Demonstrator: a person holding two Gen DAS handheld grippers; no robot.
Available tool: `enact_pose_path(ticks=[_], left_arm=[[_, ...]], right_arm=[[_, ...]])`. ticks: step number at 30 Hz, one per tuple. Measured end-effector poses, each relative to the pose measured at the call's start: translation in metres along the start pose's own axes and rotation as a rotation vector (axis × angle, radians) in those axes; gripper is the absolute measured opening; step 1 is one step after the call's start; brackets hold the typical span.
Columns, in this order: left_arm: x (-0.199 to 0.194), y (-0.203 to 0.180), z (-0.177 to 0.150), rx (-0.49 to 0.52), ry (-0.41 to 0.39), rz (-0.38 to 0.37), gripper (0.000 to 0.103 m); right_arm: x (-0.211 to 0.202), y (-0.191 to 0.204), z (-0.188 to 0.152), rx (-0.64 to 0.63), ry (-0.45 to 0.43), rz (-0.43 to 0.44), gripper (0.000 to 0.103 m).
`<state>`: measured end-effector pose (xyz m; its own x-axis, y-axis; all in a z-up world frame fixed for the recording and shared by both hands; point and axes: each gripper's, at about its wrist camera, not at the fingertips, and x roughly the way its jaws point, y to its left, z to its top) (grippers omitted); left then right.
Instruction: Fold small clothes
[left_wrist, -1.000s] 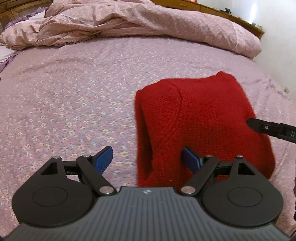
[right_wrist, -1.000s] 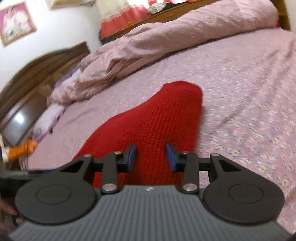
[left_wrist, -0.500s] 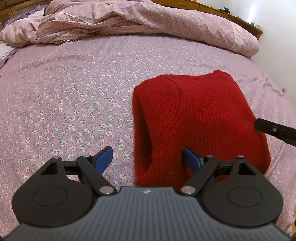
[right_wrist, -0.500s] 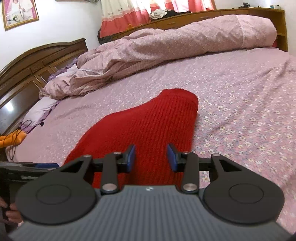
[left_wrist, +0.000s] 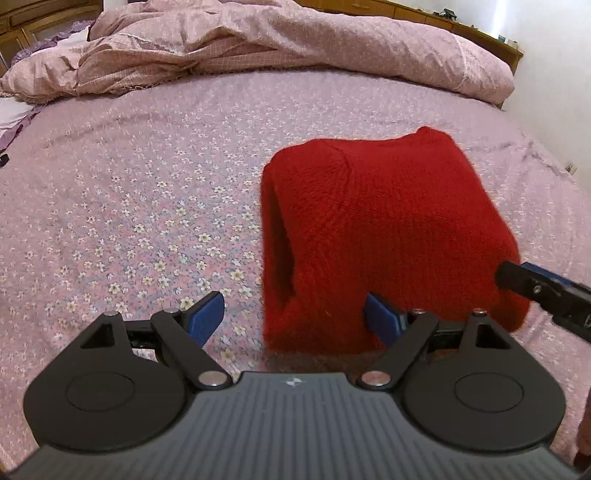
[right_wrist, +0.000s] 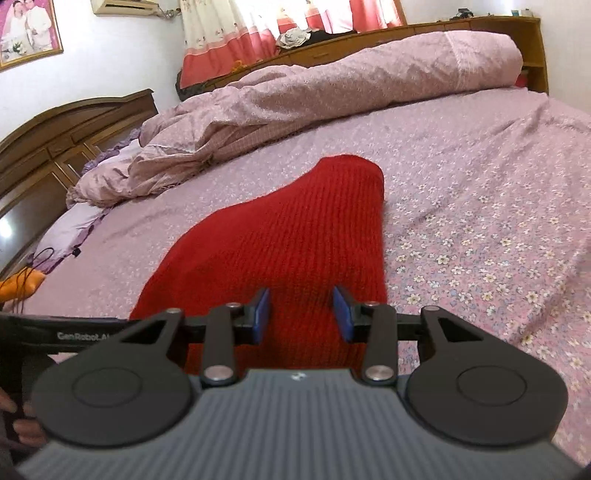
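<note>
A red knitted garment (left_wrist: 388, 229) lies folded into a thick block on the flowered bed sheet (left_wrist: 147, 206). My left gripper (left_wrist: 293, 314) hovers open and wide over the garment's near left corner, one blue pad above the sheet and the other above the knit. My right gripper (right_wrist: 301, 314) hangs over the near end of the garment (right_wrist: 288, 236). Its jaws are opening and its pads press on nothing, with the knit showing below the gap. In the left wrist view, the right gripper's tip (left_wrist: 535, 291) shows at the garment's right edge.
A rumpled pink duvet (left_wrist: 280, 40) runs along the far side of the bed. A wooden headboard (right_wrist: 55, 147), a lilac pillow (right_wrist: 70, 229) and an orange object with a black cord (right_wrist: 22, 286) are at the left. A person's fingers (right_wrist: 22, 428) hold the left gripper.
Both grippers have drawn back a little from the red garment, which lies still. The right gripper's jaws have widened slightly. The left jaws keep the same width.
</note>
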<state>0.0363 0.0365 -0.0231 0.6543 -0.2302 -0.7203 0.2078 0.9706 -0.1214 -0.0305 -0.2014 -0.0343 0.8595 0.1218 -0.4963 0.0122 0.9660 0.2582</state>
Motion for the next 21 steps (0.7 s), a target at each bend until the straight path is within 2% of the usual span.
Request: enact_pose_path(ticks=[7, 13, 16, 21], left_arm=[[-0.024, -0.014, -0.008, -0.005, 0.033, -0.021, 0.087], [-0.036, -0.025, -0.014, 0.018, 0.024, -0.004, 0.094], [-0.036, -0.029, -0.016, 0.035, 0.026, 0.001, 0.095], [-0.027, -0.032, -0.019, 0.04, 0.064, -0.005, 0.097]], right_arm=[[-0.029, 0.013, -0.004, -0.055, -0.013, -0.009, 0.059], [-0.041, 0.016, -0.007, -0.076, 0.028, -0.029, 0.062], [-0.041, 0.015, -0.011, -0.066, 0.062, -0.049, 0.076], [-0.037, 0.01, -0.017, -0.035, 0.088, -0.058, 0.076]])
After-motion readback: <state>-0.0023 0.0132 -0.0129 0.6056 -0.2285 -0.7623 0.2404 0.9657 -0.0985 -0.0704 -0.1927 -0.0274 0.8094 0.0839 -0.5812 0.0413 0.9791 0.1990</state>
